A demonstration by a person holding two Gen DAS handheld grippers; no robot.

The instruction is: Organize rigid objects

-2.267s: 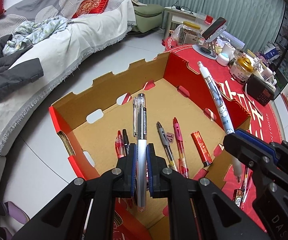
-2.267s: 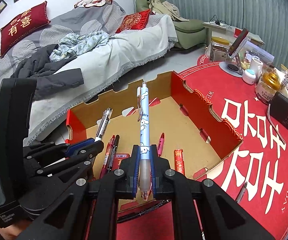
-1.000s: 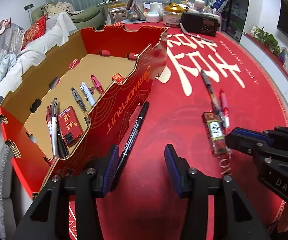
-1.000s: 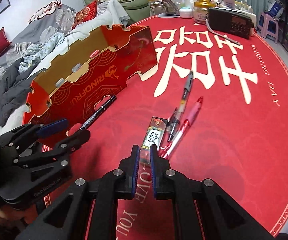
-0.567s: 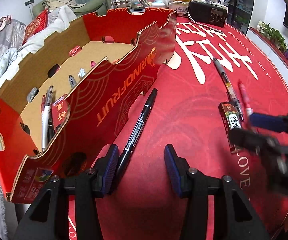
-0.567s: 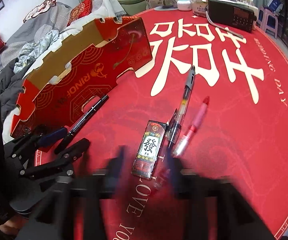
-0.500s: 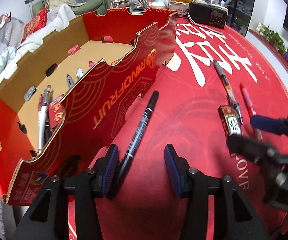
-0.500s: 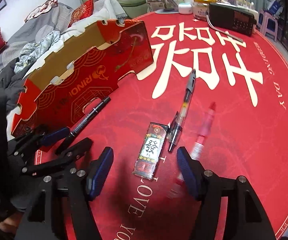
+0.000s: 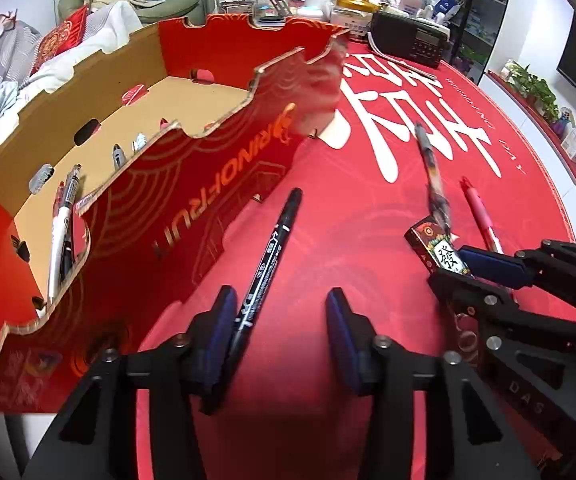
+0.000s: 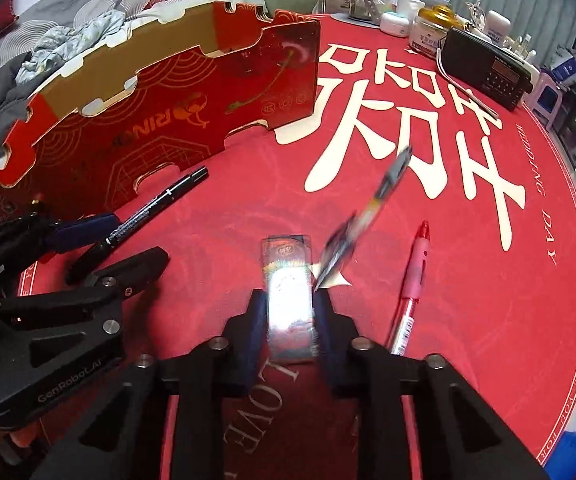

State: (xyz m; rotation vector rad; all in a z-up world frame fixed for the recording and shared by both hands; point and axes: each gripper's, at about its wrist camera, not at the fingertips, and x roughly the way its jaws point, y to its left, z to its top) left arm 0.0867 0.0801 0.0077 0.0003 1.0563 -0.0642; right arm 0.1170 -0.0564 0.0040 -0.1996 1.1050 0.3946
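Left wrist view: the left hand-held gripper (image 9: 278, 336) is wide open and holds nothing; one black marker (image 9: 270, 258) lies on the bench (image 9: 327, 208) between its fingers, close against the left pad and running forward from it. To its left stands one red cardboard box (image 9: 192, 216); at least two pens (image 9: 62, 216) and a few further tips show inside, the rest hidden by the near wall, so part of the sorting appears done. Ahead and to the right lie one small red pack (image 9: 435, 246), one dark pen (image 9: 431, 172) and one pink pen (image 9: 479, 212). Right wrist view: the right hand-held gripper (image 10: 289, 320) is narrowed around the small red pack (image 10: 289, 304), its pads at or very near the pack's two long sides; firm contact cannot be told through glare and blur. Just right of it lie the blurred dark pen (image 10: 367, 216) and the pink pen (image 10: 413, 276); the black marker (image 10: 152, 210) lies well to its left, by the box (image 10: 160, 120). Judged remaining: four items on the bench, one marker, one pack, two pens
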